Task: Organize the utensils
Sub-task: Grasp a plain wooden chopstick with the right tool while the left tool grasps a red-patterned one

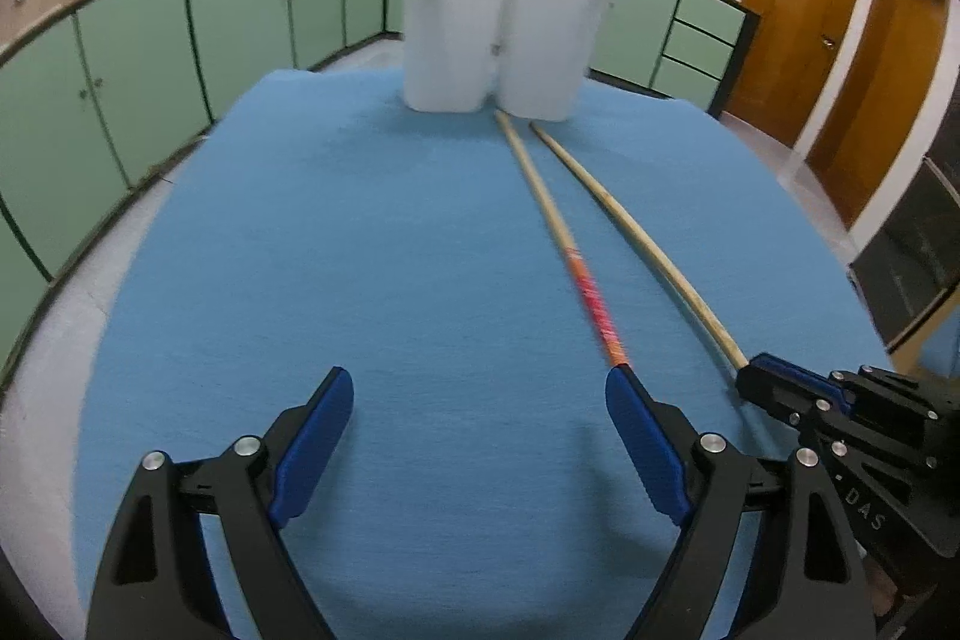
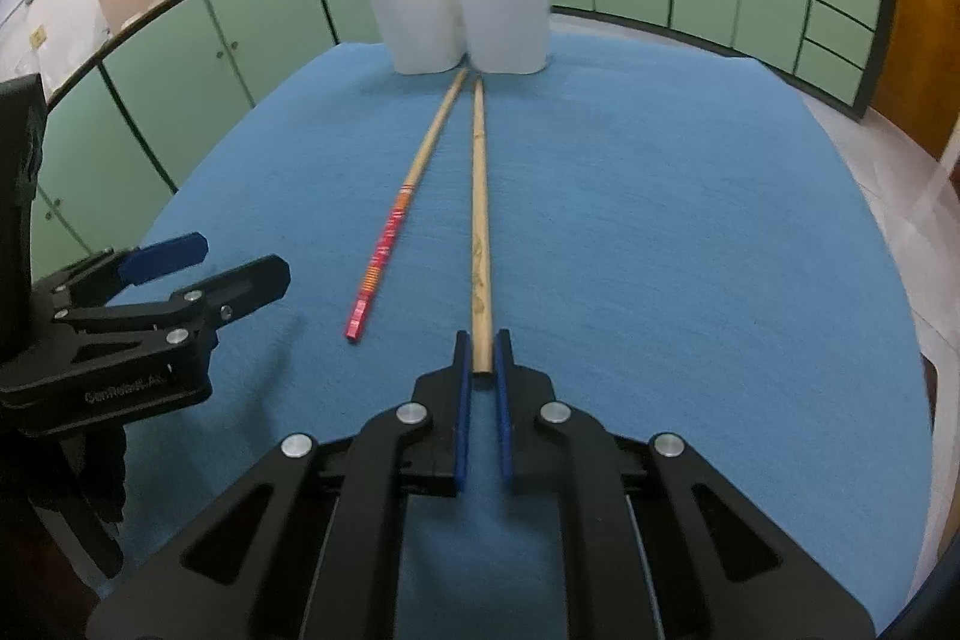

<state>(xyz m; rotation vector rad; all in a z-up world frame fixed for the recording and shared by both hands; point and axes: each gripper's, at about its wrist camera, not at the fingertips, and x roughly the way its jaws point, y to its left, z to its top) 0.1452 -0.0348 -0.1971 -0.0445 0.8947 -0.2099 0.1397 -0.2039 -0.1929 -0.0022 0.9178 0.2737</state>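
Right wrist view: blue cloth (image 2: 660, 220), white holder (image 2: 462, 4) at its far end, and your right gripper (image 2: 482, 358) clamped on the plain chopstick's (image 2: 480, 220) near end. Lift it toward the holder; your left gripper (image 1: 480, 436) gapes empty beside the red-patterned chopstick (image 1: 576, 280), likely next.

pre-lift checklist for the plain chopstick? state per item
1. Right gripper shut on the plain chopstick near its end: ok.
2. Left gripper open, nothing between its pads: ok.
3. Red-handled chopstick lies apart from the plain one on the blue cloth: ok.
4. White cups upright beyond the far tips: ok.
5. Free room inside the cups: cannot tell.
6. Grip firm enough to lift without pivoting: cannot tell.
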